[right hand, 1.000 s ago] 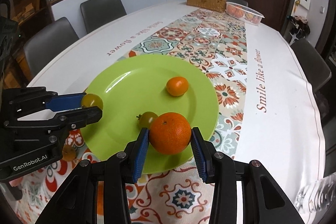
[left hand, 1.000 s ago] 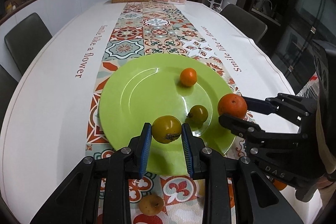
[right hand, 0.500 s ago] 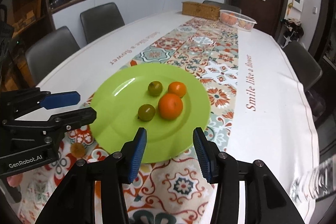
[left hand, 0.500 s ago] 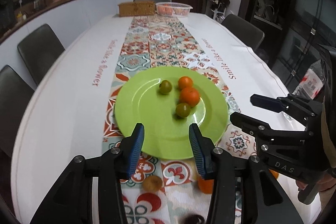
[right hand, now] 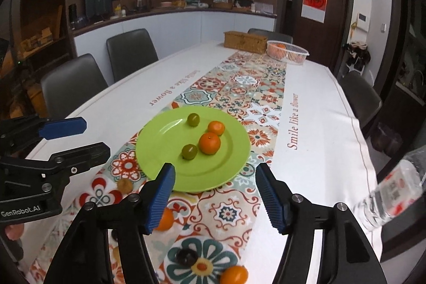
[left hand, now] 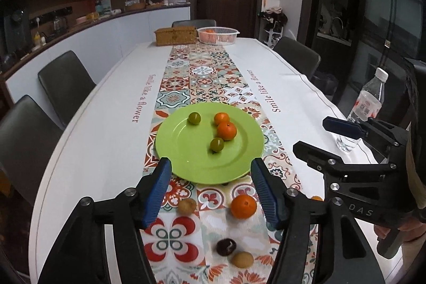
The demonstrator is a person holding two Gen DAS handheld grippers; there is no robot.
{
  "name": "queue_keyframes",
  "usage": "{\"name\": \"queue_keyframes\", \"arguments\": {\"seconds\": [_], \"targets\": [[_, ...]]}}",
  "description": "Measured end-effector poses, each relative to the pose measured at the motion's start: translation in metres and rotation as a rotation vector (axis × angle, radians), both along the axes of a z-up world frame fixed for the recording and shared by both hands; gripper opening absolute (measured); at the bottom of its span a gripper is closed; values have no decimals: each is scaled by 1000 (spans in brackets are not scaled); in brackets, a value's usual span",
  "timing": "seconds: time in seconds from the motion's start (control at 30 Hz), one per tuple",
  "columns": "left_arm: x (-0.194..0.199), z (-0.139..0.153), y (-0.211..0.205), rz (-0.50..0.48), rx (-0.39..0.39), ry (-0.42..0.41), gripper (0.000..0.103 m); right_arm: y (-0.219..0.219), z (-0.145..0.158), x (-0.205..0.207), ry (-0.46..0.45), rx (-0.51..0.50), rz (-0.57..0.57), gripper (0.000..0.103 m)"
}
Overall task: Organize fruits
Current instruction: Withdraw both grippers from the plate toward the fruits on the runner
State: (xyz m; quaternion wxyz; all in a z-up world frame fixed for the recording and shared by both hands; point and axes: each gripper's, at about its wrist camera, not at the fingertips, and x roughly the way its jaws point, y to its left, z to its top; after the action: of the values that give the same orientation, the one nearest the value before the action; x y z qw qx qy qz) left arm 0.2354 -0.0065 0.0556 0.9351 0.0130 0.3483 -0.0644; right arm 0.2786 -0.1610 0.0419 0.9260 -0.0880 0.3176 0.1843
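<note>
A green plate on the patterned runner holds two oranges and two green fruits. Loose on the runner near me lie an orange, a brown fruit, a dark fruit and a tan fruit. My left gripper is open and empty, above and behind the plate's near edge. My right gripper is open and empty, also short of the plate; it shows at the right of the left wrist view.
A water bottle stands at the table's right edge. A wicker box and a white basket sit at the far end. Dark chairs line both sides. White tablecloth lies on both sides of the runner.
Both grippers let go of their fruit onto the plate, opened wide and pulled back and up. The loose fruits on the runner have come into view.
</note>
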Motion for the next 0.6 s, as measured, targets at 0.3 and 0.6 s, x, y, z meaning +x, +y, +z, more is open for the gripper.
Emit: {"name": "queue_keyframes", "arguments": {"seconds": [0.3,0.6], "targets": [[-31,0,-12,19,16,10,70,-15,0,-30,0,-4,-33,68],[-50,-17,-27,30,16,61,73,-38,-13,-47,32,7,-74,68]]}}
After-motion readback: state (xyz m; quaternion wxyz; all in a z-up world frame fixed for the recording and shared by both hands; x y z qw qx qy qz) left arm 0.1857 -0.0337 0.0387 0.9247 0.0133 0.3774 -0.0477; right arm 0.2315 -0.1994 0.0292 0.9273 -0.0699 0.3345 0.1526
